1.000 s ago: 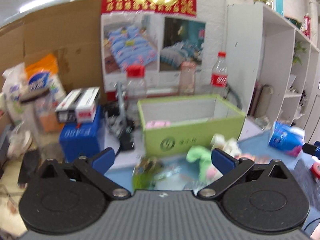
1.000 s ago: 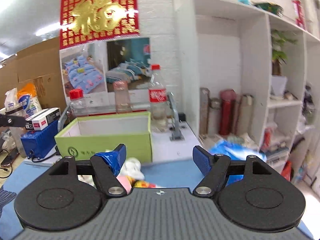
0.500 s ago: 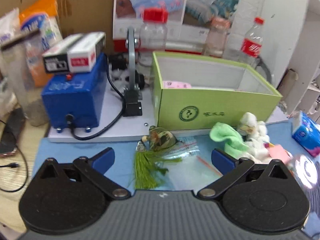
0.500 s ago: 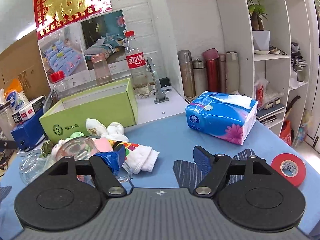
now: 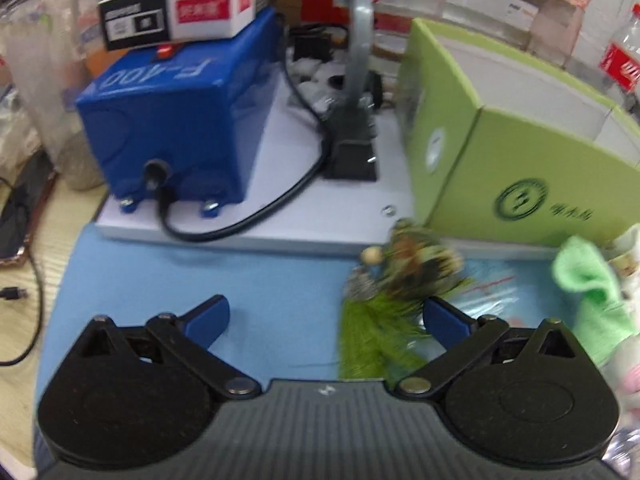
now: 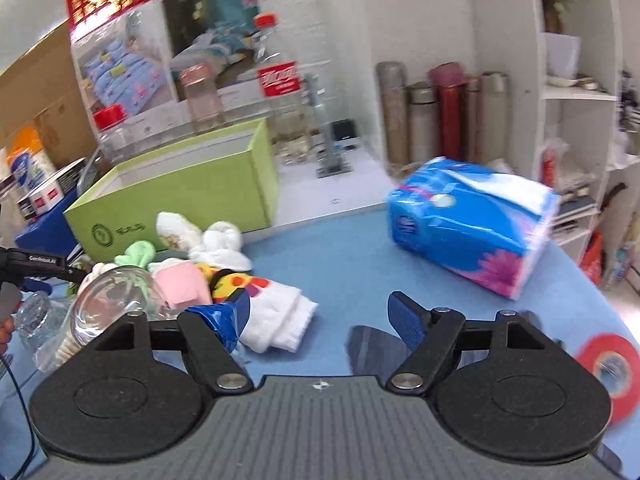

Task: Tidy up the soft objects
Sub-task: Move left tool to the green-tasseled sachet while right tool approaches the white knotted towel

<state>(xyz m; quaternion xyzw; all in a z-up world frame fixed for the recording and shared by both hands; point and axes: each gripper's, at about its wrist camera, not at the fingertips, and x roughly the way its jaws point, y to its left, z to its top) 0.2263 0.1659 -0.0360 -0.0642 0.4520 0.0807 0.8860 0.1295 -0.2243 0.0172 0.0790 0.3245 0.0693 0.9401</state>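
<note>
Left wrist view: the left claw [image 5: 326, 318] stands wide apart and empty, low over the blue tabletop [image 5: 160, 280]. Compared with half a second ago it has dropped closer and shifted left, so the blue machine [image 5: 176, 104] with the white carton [image 5: 192, 12] on top now fills the area ahead and left of the claw. The green tassel ornament [image 5: 384, 300], which lay centred between the fingers, now sits just inside the right finger [image 5: 444, 320]. The green box [image 5: 520, 176] lies ahead and to the right; the light green sock [image 5: 588, 284] lies beyond the right finger at the frame edge. The view is motion-blurred.

Right wrist view: the right claw [image 6: 320, 316] is likewise wide apart and grips nothing. The pile of soft things, namely white socks [image 6: 216, 240], pink cloth [image 6: 180, 284] and a patterned white towel [image 6: 276, 312], lies ahead and left, reaching the left finger [image 6: 228, 316]. A clear cup [image 6: 112, 304] lies on its side further left. The tissue pack [image 6: 472, 224] is ahead and right, nearer the frame centre than before; the red tape roll [image 6: 608, 364] lies to the right of the claw, nearer the right edge than before. The green box [image 6: 180, 196] stands behind the pile.
</note>
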